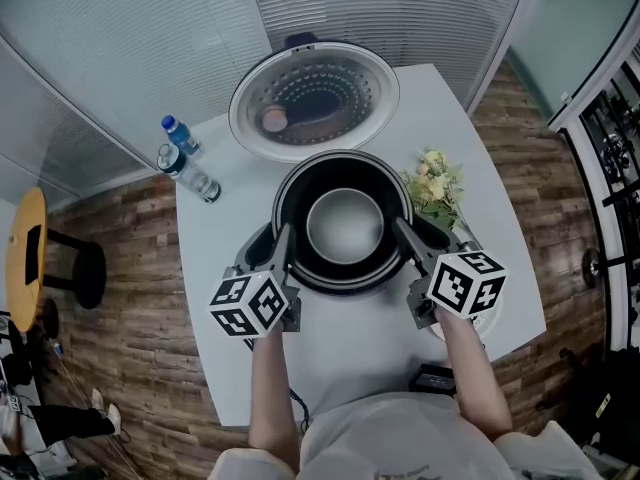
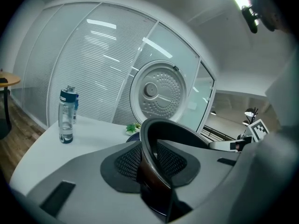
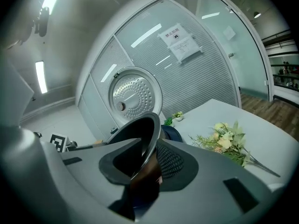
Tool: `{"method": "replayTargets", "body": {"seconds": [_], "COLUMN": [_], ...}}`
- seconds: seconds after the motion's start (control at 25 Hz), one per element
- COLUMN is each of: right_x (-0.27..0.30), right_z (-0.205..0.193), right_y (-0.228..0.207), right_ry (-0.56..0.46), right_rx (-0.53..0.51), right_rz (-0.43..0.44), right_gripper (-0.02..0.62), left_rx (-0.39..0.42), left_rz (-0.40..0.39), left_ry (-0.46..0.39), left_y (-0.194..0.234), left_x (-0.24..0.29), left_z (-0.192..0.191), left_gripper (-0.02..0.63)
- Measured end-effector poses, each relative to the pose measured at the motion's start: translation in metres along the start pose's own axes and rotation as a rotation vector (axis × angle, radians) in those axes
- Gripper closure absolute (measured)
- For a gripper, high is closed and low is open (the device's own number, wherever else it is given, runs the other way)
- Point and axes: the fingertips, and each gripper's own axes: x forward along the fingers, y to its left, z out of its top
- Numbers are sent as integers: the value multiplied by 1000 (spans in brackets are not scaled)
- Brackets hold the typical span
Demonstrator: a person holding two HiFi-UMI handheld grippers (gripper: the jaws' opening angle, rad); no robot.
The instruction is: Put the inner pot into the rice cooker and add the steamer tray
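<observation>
The pot [image 1: 345, 226] covers most of the rice cooker [image 1: 255, 253], so only its sides peek out. You cannot tell how far down the pot is. It is right over the cooker's hole, in front of the open lid [image 1: 314, 98]. The left gripper [image 1: 284, 250] pinches the pot's left edge. The right gripper [image 1: 404, 234] pinches the right edge. Both pairs of jaws are only a little apart, pads squeezing the thin edge.
</observation>
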Motion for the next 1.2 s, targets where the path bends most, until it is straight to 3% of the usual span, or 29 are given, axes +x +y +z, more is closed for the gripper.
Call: {"method": "replayTargets", "body": {"seconds": [0.72, 0.96, 1.2], "right_x": [17, 21, 18], "right_z": [-21, -22, -23], "right_y": [-14, -15, -14], "right_ry": [192, 201, 193], "right_rx": [-205, -232, -301], "right_rz": [-82, -93, -125], "right_gripper": [449, 443, 419], "left_rx": [84, 153, 161], "left_rz": [37, 79, 97], "left_ry": [94, 100, 90], "left_y": [9, 12, 15], "left_x": [15, 19, 15], "left_z": [-19, -19, -19], "left_gripper": [486, 480, 468]}}
